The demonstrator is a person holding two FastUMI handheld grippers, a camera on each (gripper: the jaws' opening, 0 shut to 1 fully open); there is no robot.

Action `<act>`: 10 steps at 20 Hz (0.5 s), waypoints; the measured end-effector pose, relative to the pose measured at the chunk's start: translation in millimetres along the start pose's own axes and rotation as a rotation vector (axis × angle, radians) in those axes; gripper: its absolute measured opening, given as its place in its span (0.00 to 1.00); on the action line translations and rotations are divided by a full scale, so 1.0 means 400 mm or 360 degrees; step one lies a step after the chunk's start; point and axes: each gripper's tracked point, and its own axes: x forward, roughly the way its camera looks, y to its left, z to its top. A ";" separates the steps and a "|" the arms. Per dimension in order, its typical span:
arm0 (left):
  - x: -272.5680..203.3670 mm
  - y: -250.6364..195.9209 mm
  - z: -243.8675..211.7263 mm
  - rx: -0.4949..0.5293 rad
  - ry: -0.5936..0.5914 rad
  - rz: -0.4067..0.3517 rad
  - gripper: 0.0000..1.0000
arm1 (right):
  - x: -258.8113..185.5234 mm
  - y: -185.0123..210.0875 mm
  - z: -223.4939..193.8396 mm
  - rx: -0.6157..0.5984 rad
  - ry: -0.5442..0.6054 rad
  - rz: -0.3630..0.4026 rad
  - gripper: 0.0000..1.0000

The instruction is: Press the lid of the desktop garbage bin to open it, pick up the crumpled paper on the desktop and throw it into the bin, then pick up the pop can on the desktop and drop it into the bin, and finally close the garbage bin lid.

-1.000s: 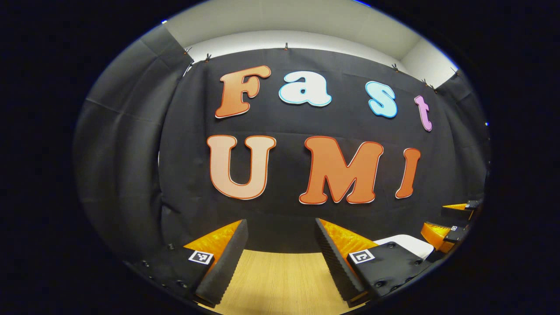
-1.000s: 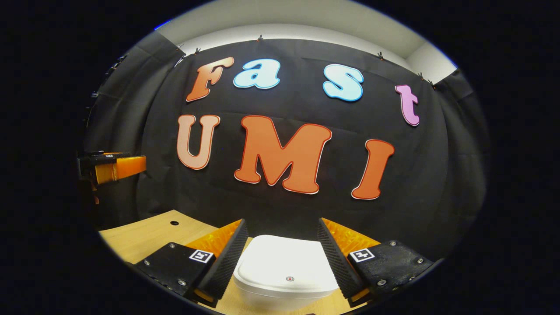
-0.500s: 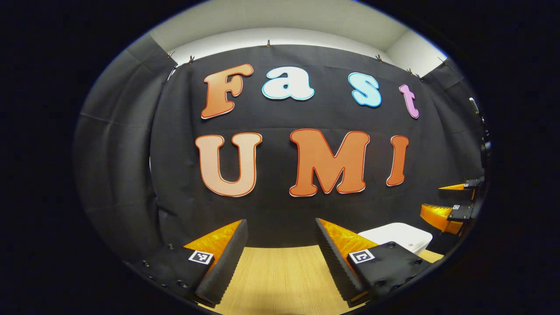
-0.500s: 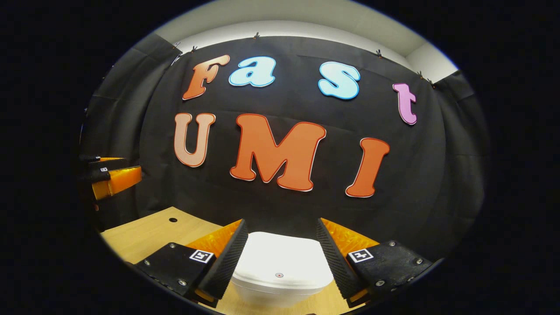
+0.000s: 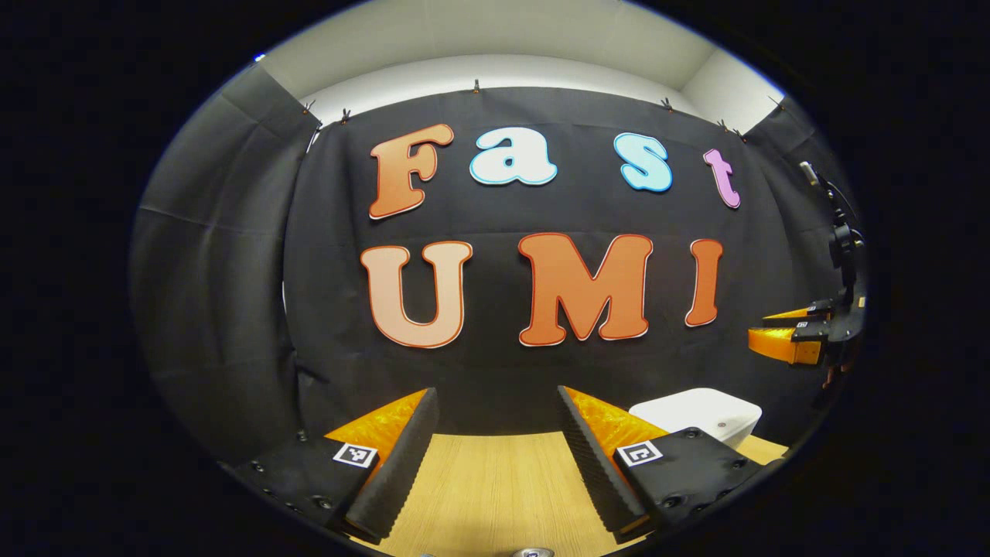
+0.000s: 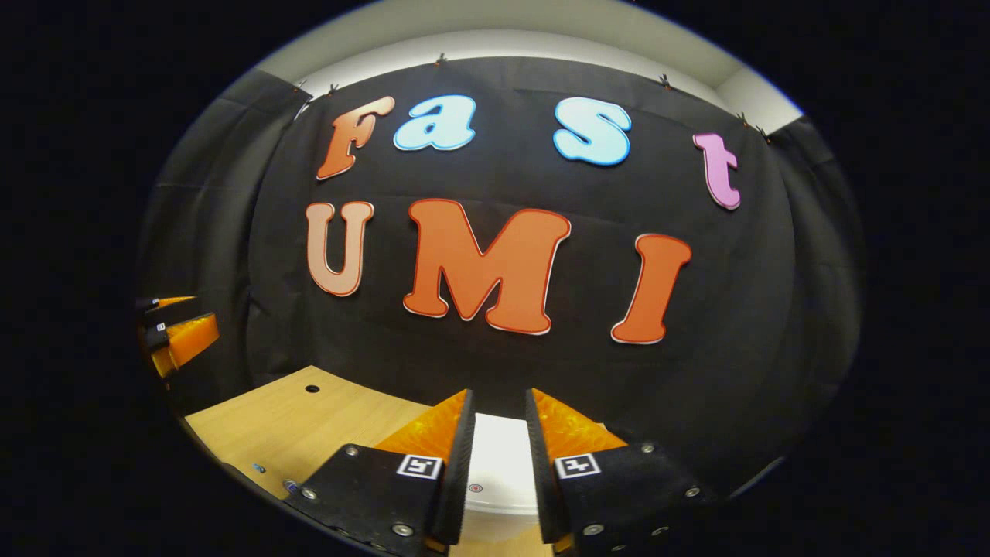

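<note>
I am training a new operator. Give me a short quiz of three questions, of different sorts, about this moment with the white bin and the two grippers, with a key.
1. True or false: the lid of the white plastic desktop bin is closed.
2. Which gripper has the wider gap between its jaws: A, left gripper, or B, right gripper?
3. Fill in: in the right gripper view, the small red dot lies on the bin's ____.

Key: 1 true. 2 A; its jaws stand wide above the light wooden desktop, while the right jaws leave a narrow gap, gripping nothing. 3 lid.
</note>
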 end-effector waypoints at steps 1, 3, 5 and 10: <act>-0.011 0.007 -0.004 0.0014 0.0006 0.0011 0.98 | 0.006 -0.004 -0.013 0.0020 0.0028 0.0008 0.34; -0.030 0.017 -0.019 0.0038 0.0025 0.0036 0.98 | 0.016 -0.006 -0.039 0.0016 0.0081 0.0031 0.13; -0.049 0.028 -0.034 0.0045 0.0053 0.0065 0.96 | 0.030 -0.011 -0.066 0.0007 0.0129 0.0053 0.02; -0.091 0.060 -0.064 0.0044 0.0112 0.0154 0.97 | 0.046 0.016 -0.162 0.0040 0.0275 0.0145 0.01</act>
